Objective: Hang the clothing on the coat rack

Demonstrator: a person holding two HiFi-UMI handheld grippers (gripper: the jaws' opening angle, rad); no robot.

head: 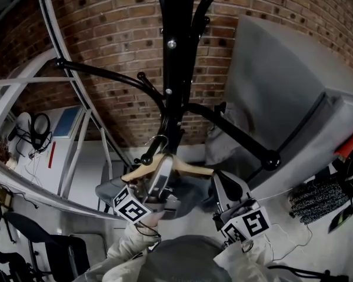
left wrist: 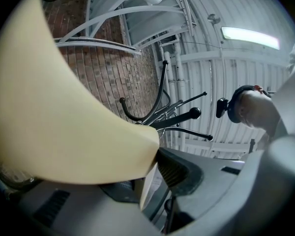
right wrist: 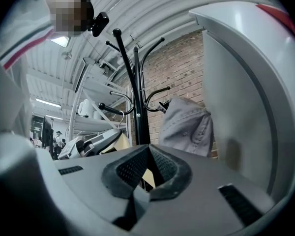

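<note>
The black coat rack point(head: 176, 69) rises in front of me, its curved arms spreading out from the pole. My left gripper point(head: 159, 181) points up at it, shut on a pale wooden hanger point(head: 191, 168). The hanger's metal hook point(head: 156, 141) is close to a knobbed rack arm; whether it rests on the arm I cannot tell. Grey clothing point(head: 191, 194) hangs under the hanger. In the left gripper view the hanger point(left wrist: 64, 107) fills the upper left, above the jaws. My right gripper point(head: 223, 184) is just right of the hanger's end, its pads point(right wrist: 132, 168) together at the tips.
A second grey garment point(right wrist: 187, 124) hangs on a rack arm at the right. A big grey panel point(head: 282, 87) stands close on the right. White metal framing point(head: 65, 87) curves along the left. The brick wall point(head: 117, 34) is behind the rack.
</note>
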